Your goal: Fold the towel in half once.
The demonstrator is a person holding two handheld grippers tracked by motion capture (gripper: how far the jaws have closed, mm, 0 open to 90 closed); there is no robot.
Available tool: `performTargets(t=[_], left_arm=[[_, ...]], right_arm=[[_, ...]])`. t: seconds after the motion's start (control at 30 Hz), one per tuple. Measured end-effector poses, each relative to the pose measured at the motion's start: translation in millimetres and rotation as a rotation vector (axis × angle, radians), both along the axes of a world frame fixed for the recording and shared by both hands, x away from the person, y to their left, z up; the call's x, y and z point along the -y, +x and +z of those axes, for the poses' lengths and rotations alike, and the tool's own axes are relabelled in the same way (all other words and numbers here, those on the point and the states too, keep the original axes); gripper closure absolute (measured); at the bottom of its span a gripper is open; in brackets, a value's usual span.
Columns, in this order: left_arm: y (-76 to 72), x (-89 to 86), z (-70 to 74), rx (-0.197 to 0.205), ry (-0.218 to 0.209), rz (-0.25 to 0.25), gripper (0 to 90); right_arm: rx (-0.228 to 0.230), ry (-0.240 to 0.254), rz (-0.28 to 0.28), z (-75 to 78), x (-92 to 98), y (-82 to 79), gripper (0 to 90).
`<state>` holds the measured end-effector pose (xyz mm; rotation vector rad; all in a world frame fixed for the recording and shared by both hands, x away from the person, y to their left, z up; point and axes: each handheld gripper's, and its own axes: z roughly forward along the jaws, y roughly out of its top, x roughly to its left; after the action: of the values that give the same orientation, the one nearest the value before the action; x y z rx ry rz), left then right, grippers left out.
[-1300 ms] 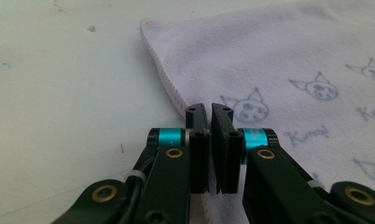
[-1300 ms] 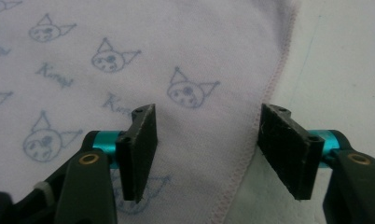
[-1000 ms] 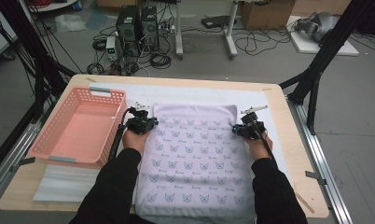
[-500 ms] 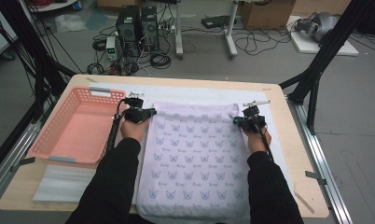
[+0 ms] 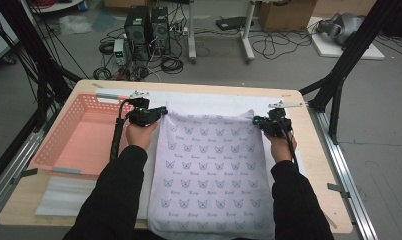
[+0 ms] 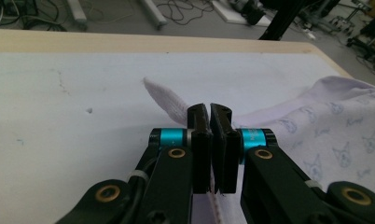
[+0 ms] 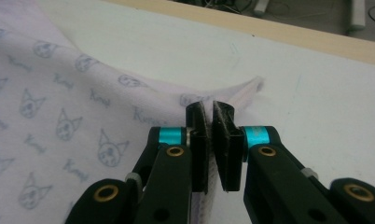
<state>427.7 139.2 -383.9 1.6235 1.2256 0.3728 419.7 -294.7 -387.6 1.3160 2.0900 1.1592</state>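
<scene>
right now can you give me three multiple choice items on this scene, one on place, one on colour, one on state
1. Where is the basket?
A. left of the printed cloth
B. right of it
C. on top of it

2. What colour is the basket?
A. blue
B. pink
C. black

3. How are the left gripper and right gripper set?
A. both wide open
B. one open
C. both shut on cloth corners

Answers:
1 A, high view shows it at the table's left.
2 B, its walls are pink.
3 C, each gripper view shows fabric pinched between the jaws.

sleeves: black | hand-held gripper [image 6: 209,112]: black jaws, cyan bands, brass screws
</scene>
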Motion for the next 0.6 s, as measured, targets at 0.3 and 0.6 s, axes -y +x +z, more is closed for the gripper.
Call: performTargets(t=[0.3,0.6], left_arm=[[-33.7,3.4,8.6,0.037,-0.012,-0.064,86.6],[-72.9,1.0,5.4,0.059,-0.027,-0.127,86.6]], right_arm=[[0.02,0.035,0.059,9.5,8.0,-32.1,85.1],[0.028,0.053,0.1,12.9,11.7,-69.3,85.1]])
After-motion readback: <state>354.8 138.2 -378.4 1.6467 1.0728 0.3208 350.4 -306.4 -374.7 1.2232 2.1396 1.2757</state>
